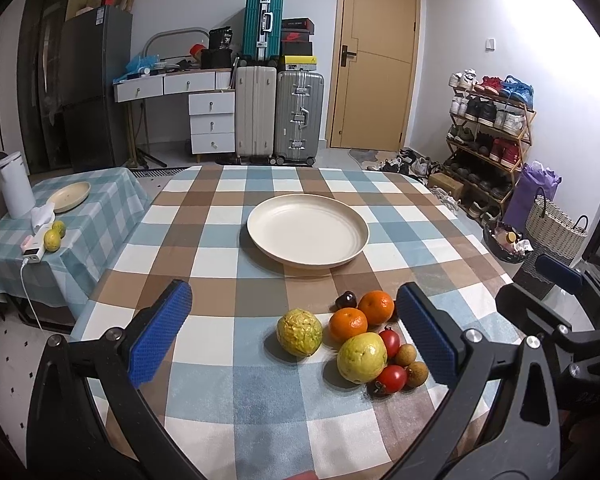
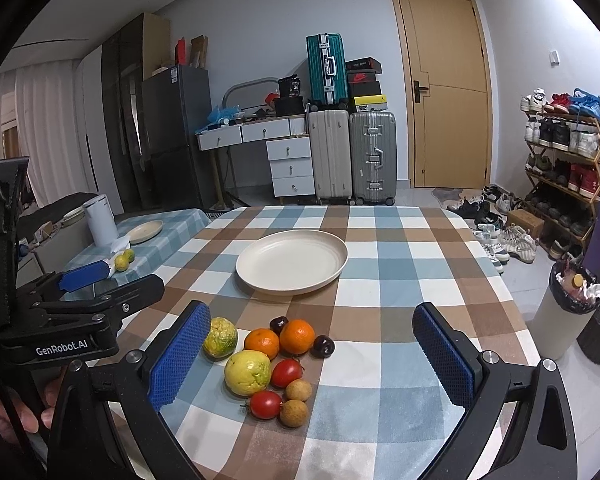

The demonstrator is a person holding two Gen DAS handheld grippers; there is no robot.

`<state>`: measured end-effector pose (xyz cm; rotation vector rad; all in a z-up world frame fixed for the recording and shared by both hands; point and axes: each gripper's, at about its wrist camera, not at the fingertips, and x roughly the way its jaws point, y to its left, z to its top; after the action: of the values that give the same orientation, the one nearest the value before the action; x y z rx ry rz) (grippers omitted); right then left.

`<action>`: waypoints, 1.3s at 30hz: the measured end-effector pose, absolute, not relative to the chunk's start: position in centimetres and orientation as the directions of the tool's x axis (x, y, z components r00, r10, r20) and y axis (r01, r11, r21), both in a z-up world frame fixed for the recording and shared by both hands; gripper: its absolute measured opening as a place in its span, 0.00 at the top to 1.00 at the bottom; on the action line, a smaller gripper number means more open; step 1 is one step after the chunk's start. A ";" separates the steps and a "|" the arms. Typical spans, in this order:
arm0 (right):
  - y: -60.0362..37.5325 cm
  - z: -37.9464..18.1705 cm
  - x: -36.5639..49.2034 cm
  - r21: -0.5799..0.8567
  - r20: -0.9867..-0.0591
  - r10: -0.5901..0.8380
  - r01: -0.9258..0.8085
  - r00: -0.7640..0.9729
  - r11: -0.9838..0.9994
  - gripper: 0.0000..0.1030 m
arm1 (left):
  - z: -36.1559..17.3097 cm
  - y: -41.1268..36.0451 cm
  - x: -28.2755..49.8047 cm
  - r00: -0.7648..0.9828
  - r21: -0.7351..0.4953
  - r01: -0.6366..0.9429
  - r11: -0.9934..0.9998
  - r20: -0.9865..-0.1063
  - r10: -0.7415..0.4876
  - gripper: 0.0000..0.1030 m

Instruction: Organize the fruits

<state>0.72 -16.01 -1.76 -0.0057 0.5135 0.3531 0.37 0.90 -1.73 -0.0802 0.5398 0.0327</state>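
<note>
Got both my claws hanging wide with nothing in them, left claw (image 1: 294,338) and right claw (image 2: 322,360), while the fruit pile (image 2: 274,364) sits on the checkered bench (image 2: 400,280) just short of the bare plate (image 2: 292,262).

Lived-in home room, checked-cloth dining table (image 2: 380,264), stacked suitcases (image 2: 350,156), crowded shoe rack (image 1: 488,140), fridge (image 2: 176,132), drawer desk (image 1: 188,96)
</note>
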 end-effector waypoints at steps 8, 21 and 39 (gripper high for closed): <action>-16.0 -1.8 0.7 0.088 -0.483 0.333 -0.333 0.810 0.939 0.00 | -1.8 0.9 0.4 0.857 -0.067 -0.052 0.996 -0.515 0.010 0.01; -16.2 -2.2 1.0 0.098 -0.494 0.331 -0.327 0.804 0.940 0.00 | -2.4 0.9 0.8 0.850 -0.085 -0.032 0.996 -0.527 -0.018 0.01; -16.7 -2.5 1.2 0.118 -0.504 0.332 -0.317 0.797 0.941 0.00 | -3.6 1.2 1.5 0.832 -0.105 -0.027 0.994 -0.554 -0.036 0.01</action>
<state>1.19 -16.72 -2.51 0.0279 0.5462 0.3483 1.50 1.18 -3.60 -0.1101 0.5887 -0.0049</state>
